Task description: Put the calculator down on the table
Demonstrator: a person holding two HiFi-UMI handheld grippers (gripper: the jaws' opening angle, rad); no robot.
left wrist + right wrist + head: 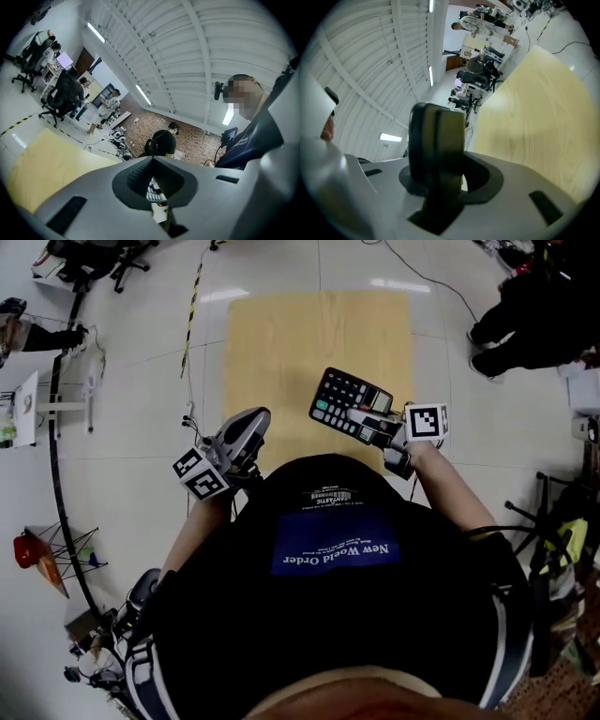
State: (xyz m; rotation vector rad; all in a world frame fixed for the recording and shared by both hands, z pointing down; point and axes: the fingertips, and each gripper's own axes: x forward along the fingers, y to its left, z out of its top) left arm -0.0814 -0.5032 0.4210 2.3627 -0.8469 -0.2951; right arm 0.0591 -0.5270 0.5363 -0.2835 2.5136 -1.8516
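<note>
Black calculator (342, 395) is clamped edge-on in my right gripper (364, 418), hanging over the near right part of the pale wooden table (281, 334). My left gripper (255, 420), jaws together on nothing, is by the table's left edge.

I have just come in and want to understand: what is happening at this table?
A person holds a gripper in each hand. The right gripper is clamped on a black calculator and holds it above the light wooden table, not yet set down. The left gripper is shut and empty.
</note>
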